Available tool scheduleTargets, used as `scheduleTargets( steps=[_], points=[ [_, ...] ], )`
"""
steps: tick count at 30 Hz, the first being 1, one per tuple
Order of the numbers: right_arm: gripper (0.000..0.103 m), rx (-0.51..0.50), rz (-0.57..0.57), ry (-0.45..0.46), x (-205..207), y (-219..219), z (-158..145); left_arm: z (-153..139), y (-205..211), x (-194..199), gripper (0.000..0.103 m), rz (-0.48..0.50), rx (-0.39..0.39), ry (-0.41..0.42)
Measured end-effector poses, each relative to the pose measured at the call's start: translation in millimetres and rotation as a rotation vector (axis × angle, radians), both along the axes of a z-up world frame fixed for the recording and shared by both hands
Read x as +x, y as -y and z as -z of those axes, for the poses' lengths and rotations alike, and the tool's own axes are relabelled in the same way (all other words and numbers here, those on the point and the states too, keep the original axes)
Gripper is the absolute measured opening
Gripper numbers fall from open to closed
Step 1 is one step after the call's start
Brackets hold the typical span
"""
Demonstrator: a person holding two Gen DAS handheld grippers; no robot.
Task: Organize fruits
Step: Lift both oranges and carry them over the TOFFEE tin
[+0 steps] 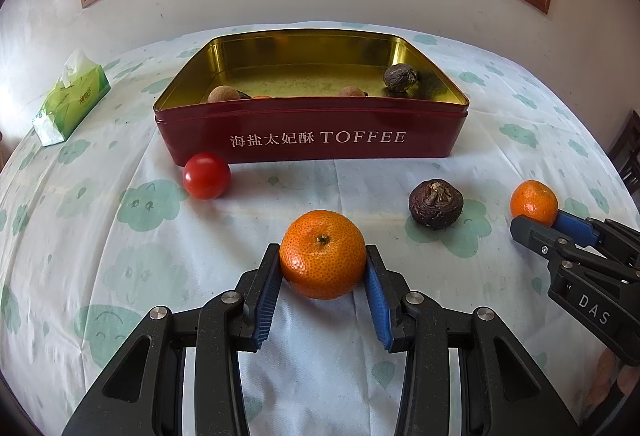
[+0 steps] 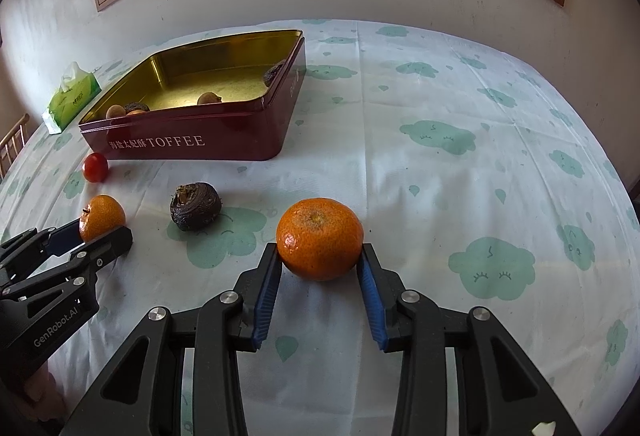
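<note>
Both grippers are closing on fruit at once. The left gripper (image 1: pixel 323 268) is pinching a mandarin (image 1: pixel 322 254) between its blue pads, the fruit sitting on the cloud-print tablecloth (image 1: pixel 120 256); the right gripper (image 2: pixel 320 262) is clamping a second mandarin (image 2: pixel 320 238) the same way. Neither seems lifted yet. The red TOFFEE tin (image 1: pixel 312 137) is already holding several small fruits — a cherry tomato (image 1: pixel 206 175) and a water chestnut (image 1: pixel 435 203) are waiting outside. Next, judging by the layout, each mandarin needs raising over the tin's rim before release.
</note>
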State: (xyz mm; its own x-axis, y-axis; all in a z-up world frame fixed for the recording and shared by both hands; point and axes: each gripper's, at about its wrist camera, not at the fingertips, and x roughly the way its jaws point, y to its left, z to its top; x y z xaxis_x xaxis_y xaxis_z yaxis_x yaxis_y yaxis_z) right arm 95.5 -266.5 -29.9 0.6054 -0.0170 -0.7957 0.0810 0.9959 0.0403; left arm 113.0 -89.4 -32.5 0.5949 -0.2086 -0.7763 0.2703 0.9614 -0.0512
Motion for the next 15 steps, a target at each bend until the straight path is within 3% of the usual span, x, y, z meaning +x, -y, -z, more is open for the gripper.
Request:
scheduleTargets(
  steps=[8,15],
  points=[
    [0.036,0.011,-0.009,0.032,1,0,-15,-8,-9,1,0.041,-0.012,-0.024,0.005],
    [0.036,0.001,-0.035,0.072,13,-5,-36,-33,-25,17,0.041,-0.033,-0.04,0.056]
  ],
)
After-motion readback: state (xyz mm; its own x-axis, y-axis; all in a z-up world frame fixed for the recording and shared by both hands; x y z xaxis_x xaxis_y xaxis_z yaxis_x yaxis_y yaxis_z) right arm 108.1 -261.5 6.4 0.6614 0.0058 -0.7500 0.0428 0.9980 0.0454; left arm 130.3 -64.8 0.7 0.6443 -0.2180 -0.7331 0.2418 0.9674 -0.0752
